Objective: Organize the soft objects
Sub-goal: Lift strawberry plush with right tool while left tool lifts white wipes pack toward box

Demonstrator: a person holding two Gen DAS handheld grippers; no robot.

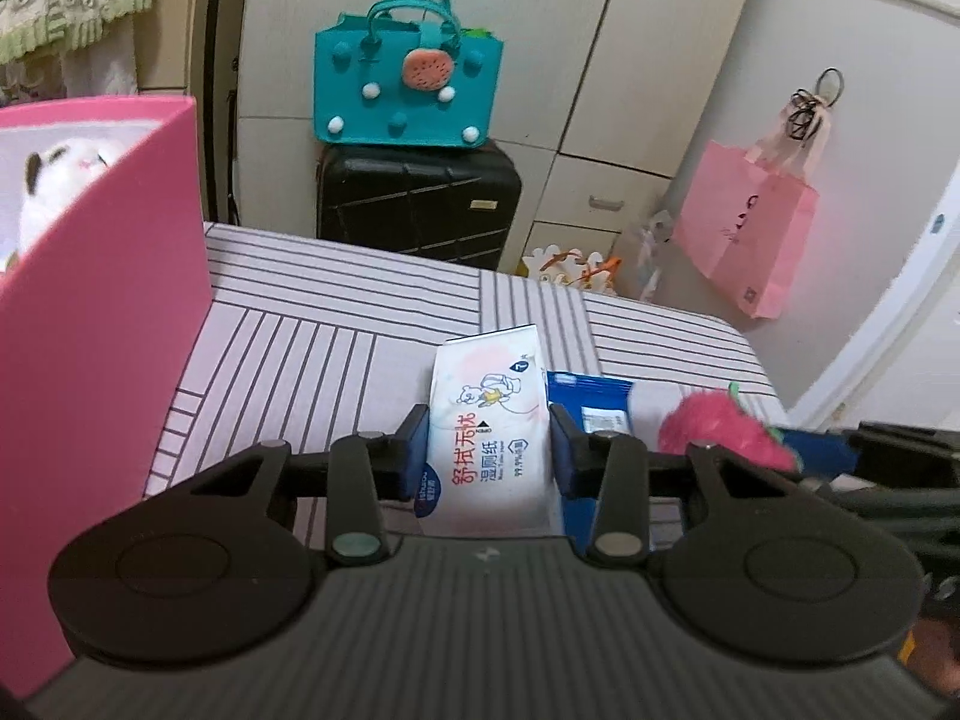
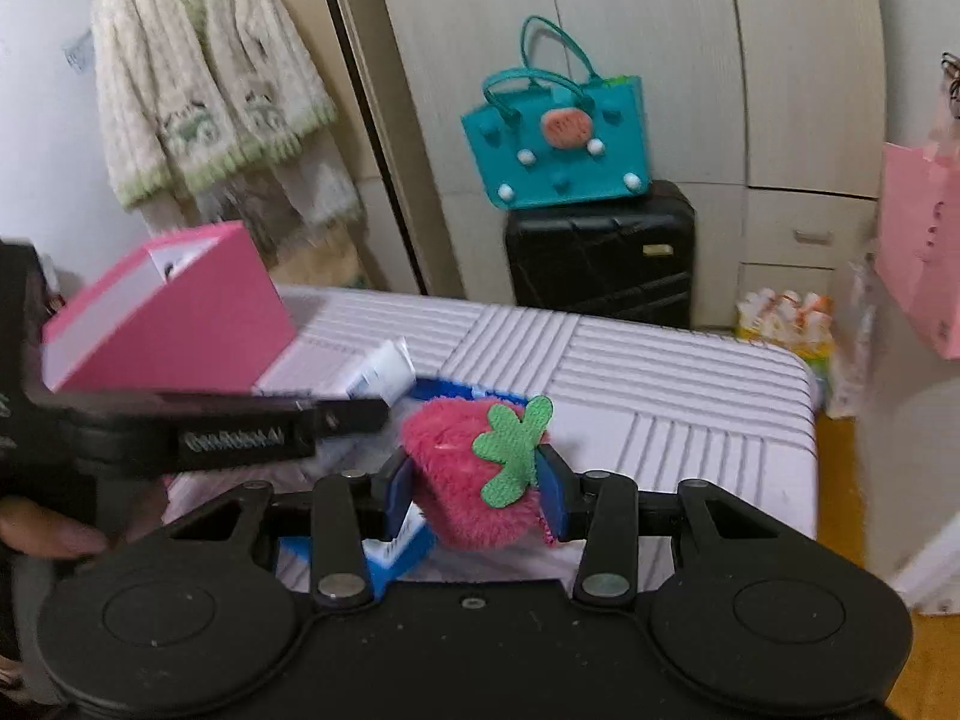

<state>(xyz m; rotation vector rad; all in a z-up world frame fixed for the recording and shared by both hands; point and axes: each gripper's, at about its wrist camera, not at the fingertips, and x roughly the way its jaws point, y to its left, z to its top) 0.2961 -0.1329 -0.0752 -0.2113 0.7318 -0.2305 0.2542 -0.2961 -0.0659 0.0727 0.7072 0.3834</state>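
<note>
Room light even, moderately bright, soft; source not visible. Shadows faint. Left wrist view mostly sharp at centre; pink box at left edge soft, with slight glow on its upper rim. Wardrobe doors bow outward from fisheye; dark vignette at lower corners. Right wrist view smeared overall: hanging cardigan at upper left and teal bag blurred. Straight lines curve toward edges.
</note>
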